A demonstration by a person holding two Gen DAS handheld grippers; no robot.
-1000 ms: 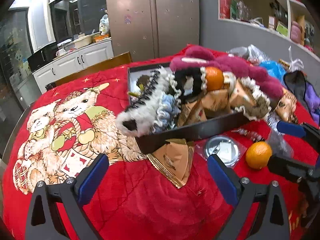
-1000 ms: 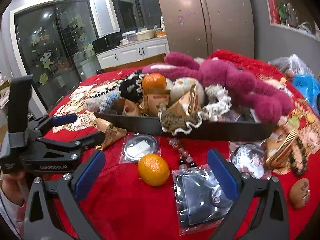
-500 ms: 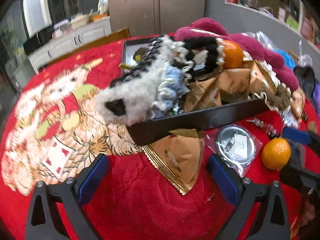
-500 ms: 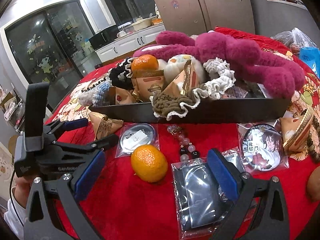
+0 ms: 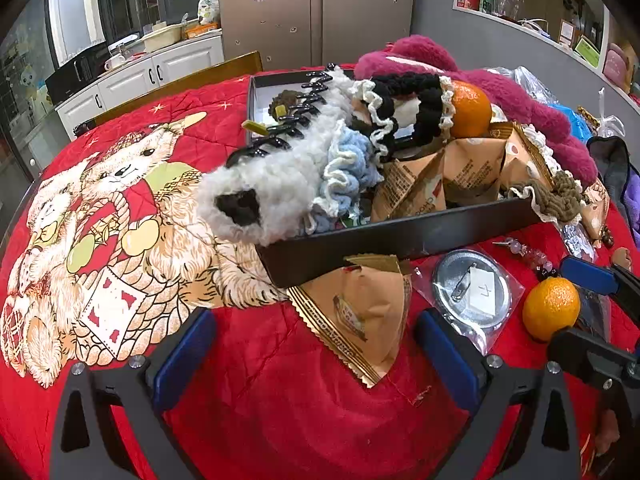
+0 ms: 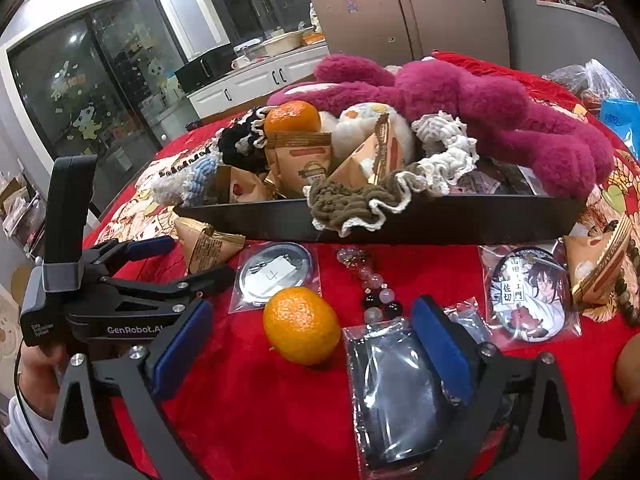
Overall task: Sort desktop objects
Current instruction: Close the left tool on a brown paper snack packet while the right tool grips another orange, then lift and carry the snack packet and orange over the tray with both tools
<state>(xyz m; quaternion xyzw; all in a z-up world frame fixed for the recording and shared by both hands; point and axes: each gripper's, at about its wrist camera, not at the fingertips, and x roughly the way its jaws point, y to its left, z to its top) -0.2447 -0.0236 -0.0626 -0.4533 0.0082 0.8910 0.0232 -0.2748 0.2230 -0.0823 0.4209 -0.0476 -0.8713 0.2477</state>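
A black tray [image 5: 400,236] [image 6: 460,220] is heaped with a pink plush toy [image 6: 480,108], knitted scrunchies, tan snack packets, a hair claw and an orange [image 5: 470,110]. On the red cloth in front lie a tan triangular snack packet [image 5: 360,312], a bagged silver badge [image 5: 472,292] [image 6: 276,270], a loose orange [image 6: 302,324] [image 5: 550,314], a bead bracelet [image 6: 370,284] and a grey plastic bag [image 6: 396,392]. My left gripper [image 5: 312,356] is open, with the snack packet between its fingers. My right gripper [image 6: 308,352] is open around the loose orange.
An anime badge in a bag [image 6: 528,292] and another snack packet [image 6: 596,264] lie at the right. The left gripper's body [image 6: 120,304] sits left of the orange in the right wrist view. A bear picture [image 5: 100,240] covers the cloth at the left.
Both grippers have moved forward and down towards the table. The snack packet now lies between the left fingers and the orange between the right fingers. Both stay open.
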